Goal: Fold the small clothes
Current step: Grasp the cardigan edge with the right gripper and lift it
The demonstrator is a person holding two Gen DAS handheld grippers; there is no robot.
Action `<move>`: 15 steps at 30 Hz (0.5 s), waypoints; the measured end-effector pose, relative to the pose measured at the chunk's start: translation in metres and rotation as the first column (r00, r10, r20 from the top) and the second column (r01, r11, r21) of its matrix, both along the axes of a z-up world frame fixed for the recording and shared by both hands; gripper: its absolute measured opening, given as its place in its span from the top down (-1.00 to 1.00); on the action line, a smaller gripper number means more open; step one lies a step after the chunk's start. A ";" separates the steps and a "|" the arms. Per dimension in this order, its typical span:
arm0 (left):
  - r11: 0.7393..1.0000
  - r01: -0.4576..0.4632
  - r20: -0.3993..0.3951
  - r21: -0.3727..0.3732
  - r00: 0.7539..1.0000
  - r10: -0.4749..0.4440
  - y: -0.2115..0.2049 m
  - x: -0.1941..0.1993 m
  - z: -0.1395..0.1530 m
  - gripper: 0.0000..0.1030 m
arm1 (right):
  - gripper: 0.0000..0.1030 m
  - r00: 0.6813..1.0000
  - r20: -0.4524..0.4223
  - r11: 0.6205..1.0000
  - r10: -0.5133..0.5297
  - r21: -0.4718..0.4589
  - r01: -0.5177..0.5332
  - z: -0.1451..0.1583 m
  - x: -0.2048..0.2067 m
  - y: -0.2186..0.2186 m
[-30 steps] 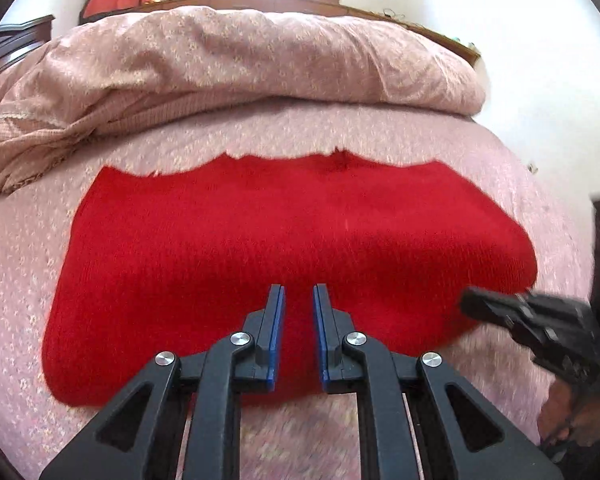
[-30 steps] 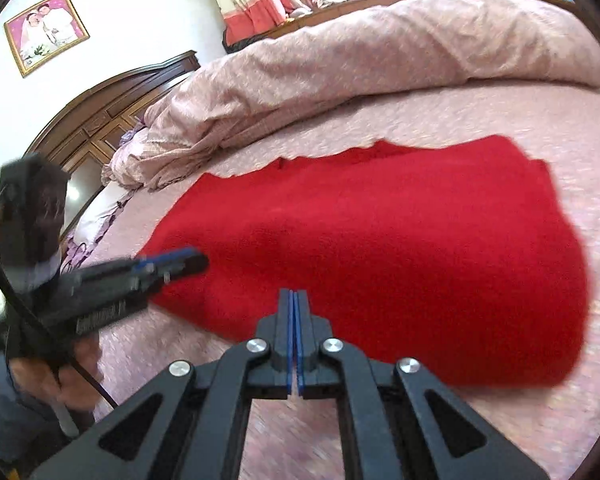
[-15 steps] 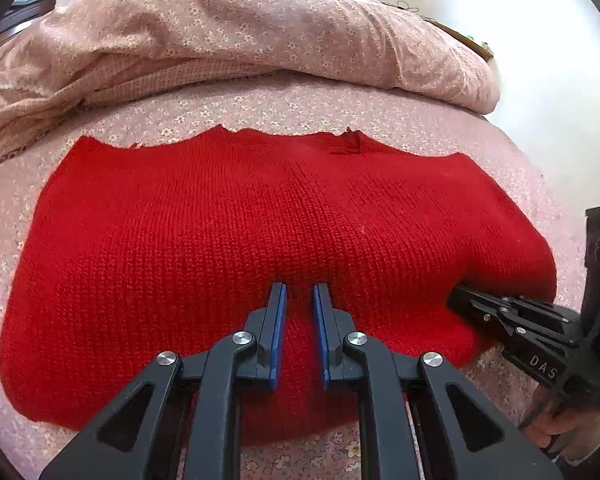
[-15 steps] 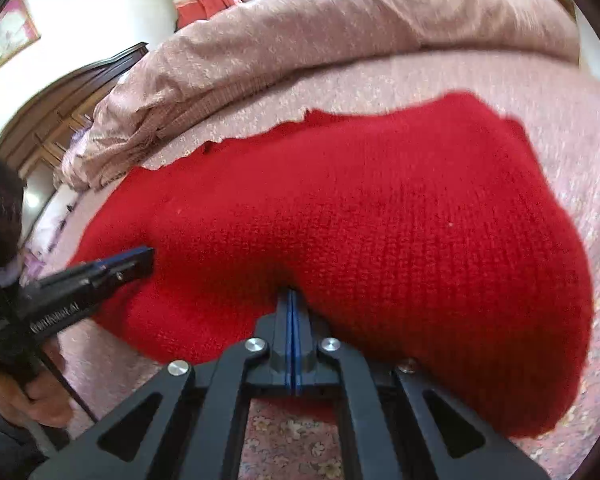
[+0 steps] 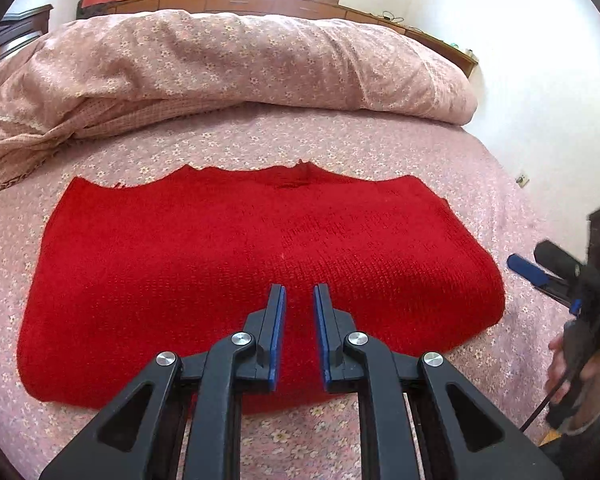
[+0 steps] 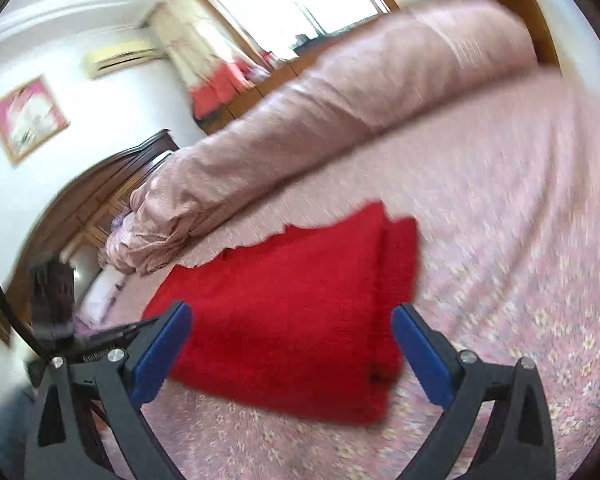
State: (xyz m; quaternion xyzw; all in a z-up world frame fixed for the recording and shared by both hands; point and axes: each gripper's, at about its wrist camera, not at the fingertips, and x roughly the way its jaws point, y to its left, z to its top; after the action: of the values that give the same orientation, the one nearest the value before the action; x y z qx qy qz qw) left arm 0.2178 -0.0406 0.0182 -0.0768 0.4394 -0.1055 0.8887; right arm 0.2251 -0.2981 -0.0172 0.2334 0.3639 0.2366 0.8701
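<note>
Since half a second ago our right gripper (image 6: 290, 316) has let go of the red knit garment (image 5: 260, 272) and pulled back off its right edge, its jaws now spread wide and empty where they were pressed together on the fabric. Our left gripper (image 5: 299, 300) has lifted slightly, and its jaws are parted by a narrow gap, holding nothing, poised over the near middle of the garment. The garment lies flat on the bed (image 5: 380, 148), already doubled over, with stacked layers showing at its right edge in the right wrist view, which is blurred. We judge one fold finished and the next about to begin. That calls for us to pinch an edge through all layers with both grippers and carry it across evenly, so the layers do not slide apart.
</note>
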 end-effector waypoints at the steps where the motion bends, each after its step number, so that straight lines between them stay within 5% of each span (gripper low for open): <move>1: 1.000 -0.002 -0.009 0.000 1.000 0.002 0.000 0.001 -0.003 0.84 | -0.98 0.998 -0.068 0.999 0.002 0.046 0.001 -0.008 0.009 -0.008; 6: 0.999 -0.024 -0.078 -0.035 0.997 0.021 0.010 0.005 -0.027 0.84 | -0.99 0.954 -0.299 0.997 0.020 0.083 0.005 -0.054 0.030 -0.017; 15: 0.994 -0.040 -0.093 -0.099 0.995 0.030 0.022 0.012 -0.033 0.84 | -0.99 0.952 -0.280 0.987 0.121 0.133 -0.086 -0.063 0.047 0.012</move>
State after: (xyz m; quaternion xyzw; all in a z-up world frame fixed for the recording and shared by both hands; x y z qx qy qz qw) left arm 0.2294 -0.0181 -0.0149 -0.1340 0.4721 -0.1083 0.8645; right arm 0.2717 -0.2860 -0.0801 0.2976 0.4832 0.2669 0.7790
